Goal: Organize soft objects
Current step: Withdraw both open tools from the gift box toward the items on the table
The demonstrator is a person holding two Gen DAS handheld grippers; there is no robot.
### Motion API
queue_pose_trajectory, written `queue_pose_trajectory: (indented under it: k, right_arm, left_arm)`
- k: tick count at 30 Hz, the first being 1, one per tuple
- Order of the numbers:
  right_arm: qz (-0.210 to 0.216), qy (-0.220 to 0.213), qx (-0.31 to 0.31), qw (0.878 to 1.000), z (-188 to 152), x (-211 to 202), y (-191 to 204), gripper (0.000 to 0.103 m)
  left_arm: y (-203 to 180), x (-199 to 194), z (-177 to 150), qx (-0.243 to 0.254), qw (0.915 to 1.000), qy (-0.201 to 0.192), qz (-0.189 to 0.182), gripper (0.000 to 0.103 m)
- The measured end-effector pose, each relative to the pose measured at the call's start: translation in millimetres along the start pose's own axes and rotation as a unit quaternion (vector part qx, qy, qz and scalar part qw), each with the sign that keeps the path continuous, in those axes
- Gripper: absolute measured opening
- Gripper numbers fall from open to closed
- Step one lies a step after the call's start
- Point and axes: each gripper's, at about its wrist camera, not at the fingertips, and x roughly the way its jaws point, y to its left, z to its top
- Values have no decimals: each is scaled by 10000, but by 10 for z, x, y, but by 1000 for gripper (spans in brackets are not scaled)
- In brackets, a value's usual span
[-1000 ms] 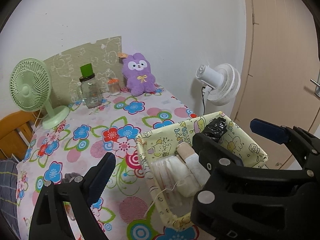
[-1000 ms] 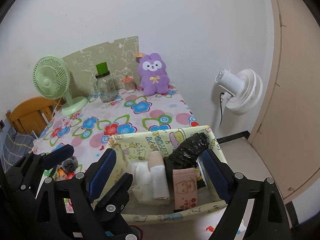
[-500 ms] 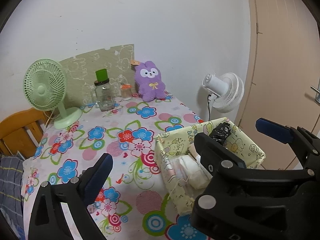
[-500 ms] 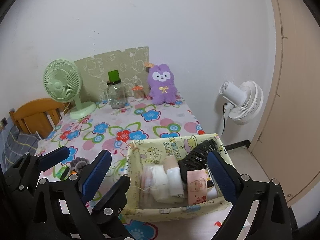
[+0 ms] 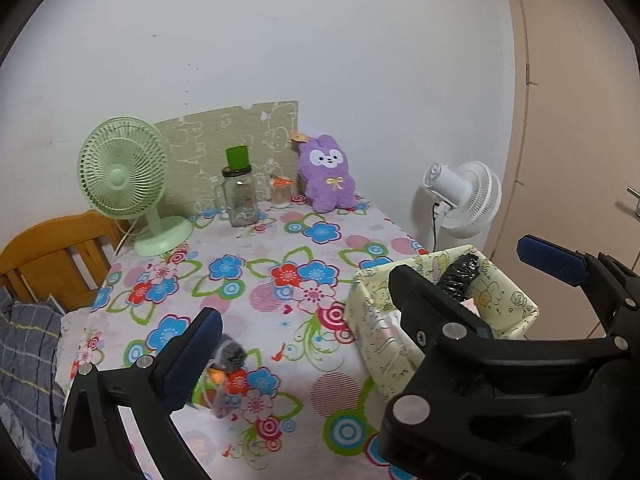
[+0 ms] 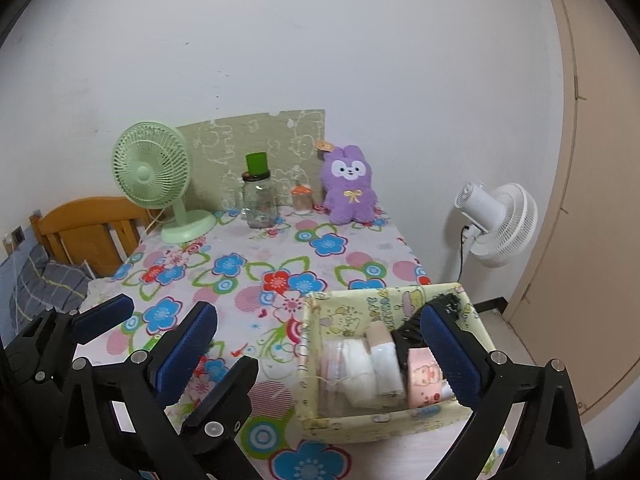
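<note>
Near the front right corner of the counter (image 6: 256, 256), the yellow fabric basket (image 6: 360, 426) sat with its soft bundles already lined up inside: pale folded cloths (image 6: 362, 364), a pink printed one (image 6: 424, 376) and a crinkled black bag (image 5: 460, 274) against the far wall. You held your left tool (image 5: 368, 284) with its fingers spread wide and gripping nothing, and your right tool (image 6: 320, 344) was just as wide and just as empty, its fingers framing the basket from above.

Loose on the flowered cloth, close under your left tool's near finger, lay a small grey fuzzy thing (image 5: 230, 354) beside something orange and green; it was too blurred to name. It looked like the likeliest piece left to gather, though that is a guess.

It would probably weigh next to nothing and squash under the pads, so you would have wanted to close across its fattest part, low and near the cloth, and not pinch a tuft that could slip free.

The purple plush rabbit (image 6: 350, 186) stood upright at the back against the wall, well apart from the basket. If it was yours to move, the body below the head offered the fullest hold. The basket's own walls looked limp and would likely buckle if nudged.
</note>
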Motion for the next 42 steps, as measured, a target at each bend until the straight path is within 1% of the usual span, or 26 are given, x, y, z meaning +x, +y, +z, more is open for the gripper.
queue_pose_trajectory:
  k: [10, 18, 27, 36, 42]
  right_arm:
    - [149, 6, -110, 9998, 18, 18, 295, 103]
    - [303, 49, -189, 9993, 19, 106, 523, 103]
    - [418, 135, -317, 9985, -2, 277, 774, 103]
    - [727, 235, -326, 9965, -72, 484, 971, 103]
    - [747, 325, -413, 9958, -139, 623, 1101, 103]
  left_arm:
    - [289, -69, -59, -106, 9998, 11, 160, 103]
    - [494, -46, -104, -199, 9994, 38, 287, 103]
    - [736, 56, -191, -338, 9985, 121, 419, 103]
    - [941, 157, -275, -387, 9971, 231, 612, 103]
    - [1064, 272, -348, -445, 9958, 395, 695, 103]
